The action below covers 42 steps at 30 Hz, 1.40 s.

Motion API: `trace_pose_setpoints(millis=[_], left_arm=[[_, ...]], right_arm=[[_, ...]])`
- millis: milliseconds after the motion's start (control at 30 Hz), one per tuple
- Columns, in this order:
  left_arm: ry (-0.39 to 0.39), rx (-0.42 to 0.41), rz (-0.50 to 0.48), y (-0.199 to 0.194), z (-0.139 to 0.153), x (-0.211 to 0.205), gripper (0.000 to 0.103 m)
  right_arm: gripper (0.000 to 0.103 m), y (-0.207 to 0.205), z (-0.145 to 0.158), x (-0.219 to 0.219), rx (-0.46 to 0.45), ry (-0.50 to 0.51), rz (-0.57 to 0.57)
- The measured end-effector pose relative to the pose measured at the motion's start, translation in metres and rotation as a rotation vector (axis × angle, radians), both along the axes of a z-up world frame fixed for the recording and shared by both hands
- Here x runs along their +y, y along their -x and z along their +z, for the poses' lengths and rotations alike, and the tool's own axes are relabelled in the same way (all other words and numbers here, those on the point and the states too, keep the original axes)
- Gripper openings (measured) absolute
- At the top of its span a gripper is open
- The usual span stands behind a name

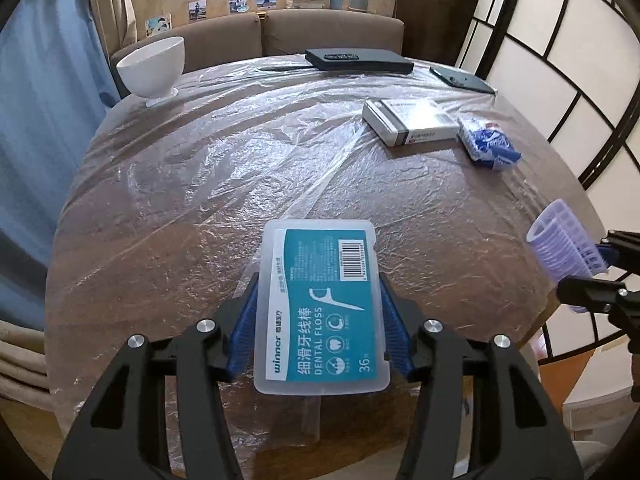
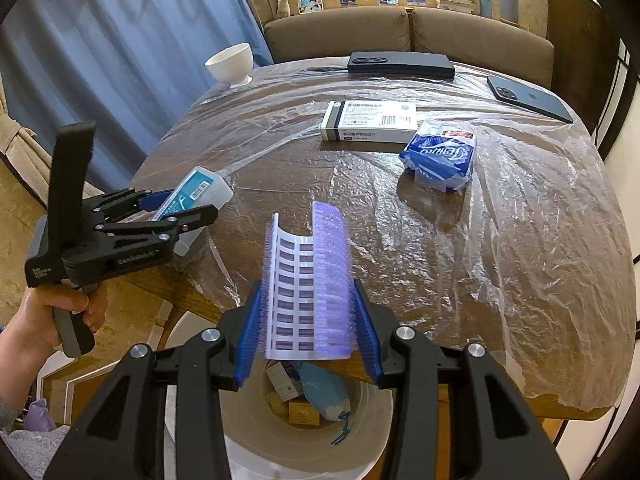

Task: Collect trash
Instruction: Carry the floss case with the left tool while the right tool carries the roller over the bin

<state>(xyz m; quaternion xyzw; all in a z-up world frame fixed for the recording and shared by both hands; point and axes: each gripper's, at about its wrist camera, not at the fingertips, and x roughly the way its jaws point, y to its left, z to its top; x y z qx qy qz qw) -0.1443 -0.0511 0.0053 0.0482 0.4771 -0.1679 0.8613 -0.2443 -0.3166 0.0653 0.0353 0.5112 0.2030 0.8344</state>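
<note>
My left gripper [image 1: 320,320] is shut on a clear dental floss box [image 1: 322,304] with a teal label, held above the near edge of the plastic-covered table [image 1: 200,184]. My right gripper [image 2: 308,324] is shut on a purple hair roller [image 2: 310,280], held over the table's front edge, above a white trash bin [image 2: 372,420] with several items in it. The left gripper with the floss box [image 2: 192,196] also shows in the right wrist view. The roller [image 1: 564,248] shows at the right in the left wrist view.
On the table lie a white medicine box [image 2: 370,122], a blue tissue pack [image 2: 440,158], a white bowl [image 2: 232,64], a dark case [image 2: 400,65] and a phone [image 2: 528,98]. A sofa [image 2: 408,32] stands behind; a blue curtain [image 2: 120,60] hangs on the left.
</note>
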Motion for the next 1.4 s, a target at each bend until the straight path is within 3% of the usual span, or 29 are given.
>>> trace_pose_setpoints(millis=[533,1400], left_arm=[[-0.001,-0.013,-0.036,0.035,0.019,-0.005,0.055],[0.009,0.069,-0.137,0.105,0.009,-0.015,0.055]], right_arm=[[0.042,0.015,-0.002,-0.004,0.018,0.010,0.020],[0.042,0.059,-0.009,0.008,0.066,0.019,0.121]])
